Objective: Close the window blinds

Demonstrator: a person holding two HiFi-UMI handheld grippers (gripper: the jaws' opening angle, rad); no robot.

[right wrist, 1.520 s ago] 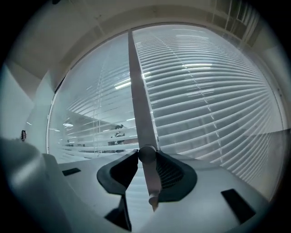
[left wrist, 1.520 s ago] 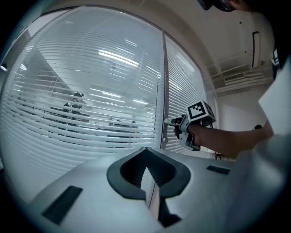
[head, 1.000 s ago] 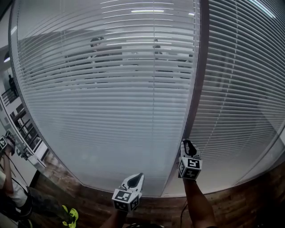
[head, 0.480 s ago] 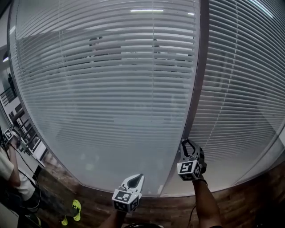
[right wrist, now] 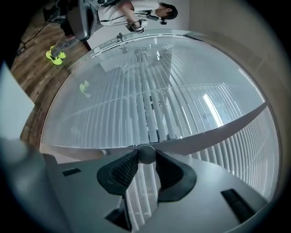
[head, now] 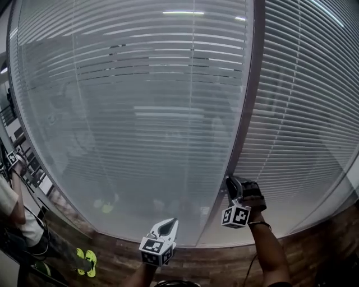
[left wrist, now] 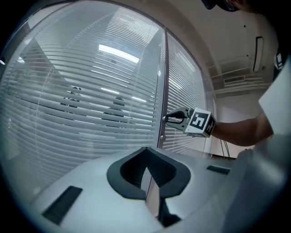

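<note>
- Grey blinds point(head: 140, 112) hang behind glass on both sides of the post point(head: 247, 101).
- Right gripper point(head: 233, 186) is low on the post, its fingers clamped on a round knob point(right wrist: 146, 154).
- Left gripper point(head: 170, 223) is below and left of the post, fingers together and empty.

— What am I picking up apart from the job?
— I'm seeing a person point(head: 8, 204) in a white top standing at the left edge, wearing bright yellow-green shoes point(head: 85, 262) on the brown wooden floor point(head: 118, 259).
— Anything higher up?
— A ceiling light reflection point(head: 184, 12) is glowing as a bright strip near the top, and a white wall point(left wrist: 232, 107) is showing on the right.
</note>
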